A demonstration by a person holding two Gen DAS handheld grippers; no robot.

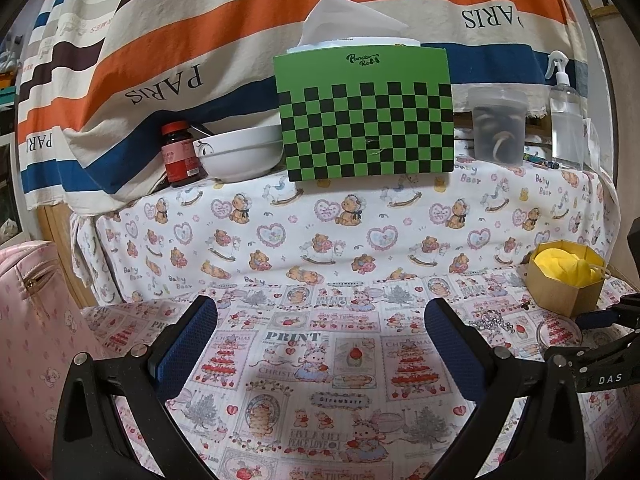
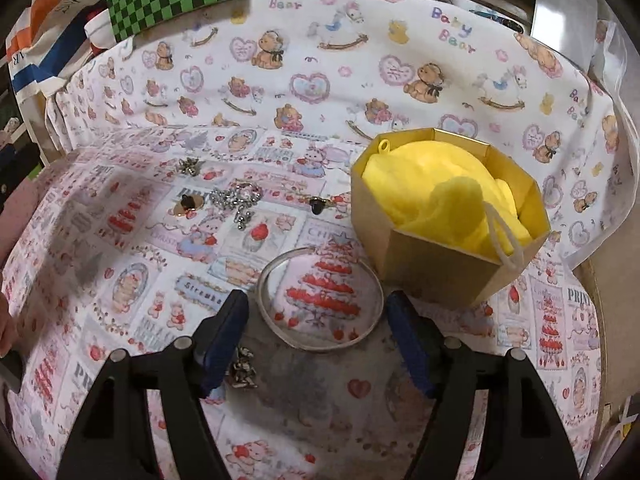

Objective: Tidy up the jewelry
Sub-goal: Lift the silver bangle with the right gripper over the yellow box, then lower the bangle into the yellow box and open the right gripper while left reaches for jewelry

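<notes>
Right gripper (image 2: 316, 316): jaws wide, holding nothing, straddling near rim of silver bangle (image 2: 320, 300) flat on cloth (image 2: 120, 240). Small charm (image 2: 242, 372) beside left finger. Beyond: rhinestone chain (image 2: 236, 200), ring (image 2: 318, 205), gold box (image 2: 444, 272) with yellow lining. Left gripper (image 1: 320, 332): wide, empty, above bare cloth.

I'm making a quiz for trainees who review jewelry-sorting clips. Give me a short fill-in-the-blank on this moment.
1. The gold box is lined with ____ cloth.
2. The bangle lies on the tablecloth just ahead of the ____ tool.
3. The left tool holds ____.
4. The checkered box is black and ____.

Missing words: yellow; right; nothing; green
</notes>
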